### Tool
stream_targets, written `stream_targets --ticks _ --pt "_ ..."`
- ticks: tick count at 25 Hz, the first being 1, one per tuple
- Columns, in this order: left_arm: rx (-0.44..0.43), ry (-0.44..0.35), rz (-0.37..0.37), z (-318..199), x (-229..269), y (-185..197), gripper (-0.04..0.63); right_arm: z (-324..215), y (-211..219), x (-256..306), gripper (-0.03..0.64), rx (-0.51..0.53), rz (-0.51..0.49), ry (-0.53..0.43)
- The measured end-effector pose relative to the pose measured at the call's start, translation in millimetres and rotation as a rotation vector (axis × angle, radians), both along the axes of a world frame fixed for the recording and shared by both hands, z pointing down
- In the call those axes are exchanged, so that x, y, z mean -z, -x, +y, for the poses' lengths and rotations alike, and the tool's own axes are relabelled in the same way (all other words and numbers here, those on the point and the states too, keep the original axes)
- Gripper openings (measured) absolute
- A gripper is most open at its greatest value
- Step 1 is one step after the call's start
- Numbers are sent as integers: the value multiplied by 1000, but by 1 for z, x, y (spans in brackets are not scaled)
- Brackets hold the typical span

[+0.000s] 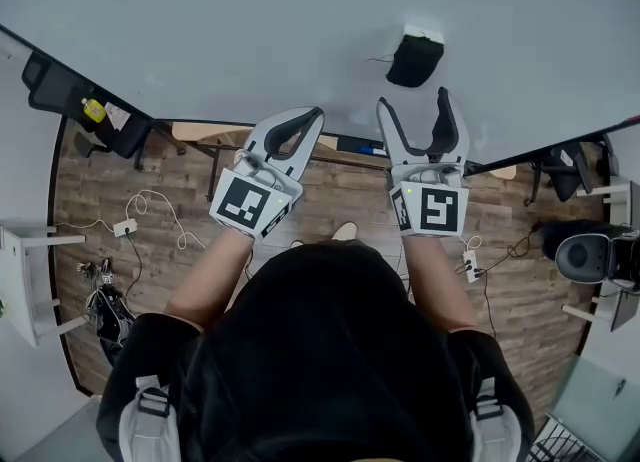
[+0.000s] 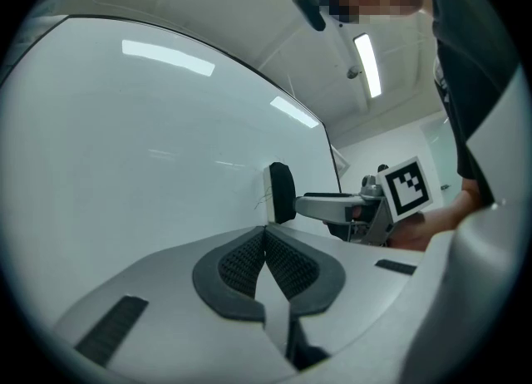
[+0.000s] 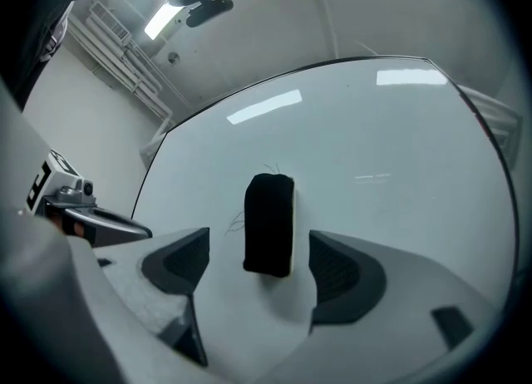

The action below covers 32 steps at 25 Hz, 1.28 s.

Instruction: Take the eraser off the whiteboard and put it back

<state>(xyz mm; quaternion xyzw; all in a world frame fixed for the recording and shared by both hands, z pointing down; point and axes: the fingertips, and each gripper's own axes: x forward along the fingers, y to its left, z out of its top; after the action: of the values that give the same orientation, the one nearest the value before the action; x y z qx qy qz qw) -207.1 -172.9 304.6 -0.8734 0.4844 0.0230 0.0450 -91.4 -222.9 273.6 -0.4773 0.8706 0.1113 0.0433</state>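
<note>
A black eraser (image 1: 414,59) with a white back sticks to the whiteboard (image 1: 250,20). My right gripper (image 1: 416,118) is open just short of it, jaws spread wider than the eraser (image 3: 268,224), which sits between and beyond them in the right gripper view. My left gripper (image 1: 298,128) is shut with nothing in it, held to the left of the right one, close to the board. The left gripper view has the eraser (image 2: 281,194) off to the right with the right gripper (image 2: 332,205) beside it.
A wooden floor lies below with cables and a power strip (image 1: 124,227) at left. A black board tray (image 1: 80,105) hangs at the left edge. A chair (image 1: 585,255) and table legs stand at right.
</note>
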Motion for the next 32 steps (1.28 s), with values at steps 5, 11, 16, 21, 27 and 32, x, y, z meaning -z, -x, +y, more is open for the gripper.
stream_targets --ticks 5,11,16,21,27,32 --pt "2 -9 -9 -10 3 -5 -6 -17 6 9 371 -41 -12 -16" --pt "-14 -18 -9 -25 7 -3 -6 -32 11 14 370 -131 5 -35" --pt "-45 -25 -1 -30 12 -4 -6 -30 15 14 359 -191 28 -49" --pt "-76 -20 6 -32 10 -2 -6 -34 16 10 344 -252 32 -41" --pt "-100 -3 7 -28 4 1 -6 -37 11 7 319 -313 27 -33" --pt "-109 3 8 -22 2 4 -6 -36 11 7 293 -336 39 -42"
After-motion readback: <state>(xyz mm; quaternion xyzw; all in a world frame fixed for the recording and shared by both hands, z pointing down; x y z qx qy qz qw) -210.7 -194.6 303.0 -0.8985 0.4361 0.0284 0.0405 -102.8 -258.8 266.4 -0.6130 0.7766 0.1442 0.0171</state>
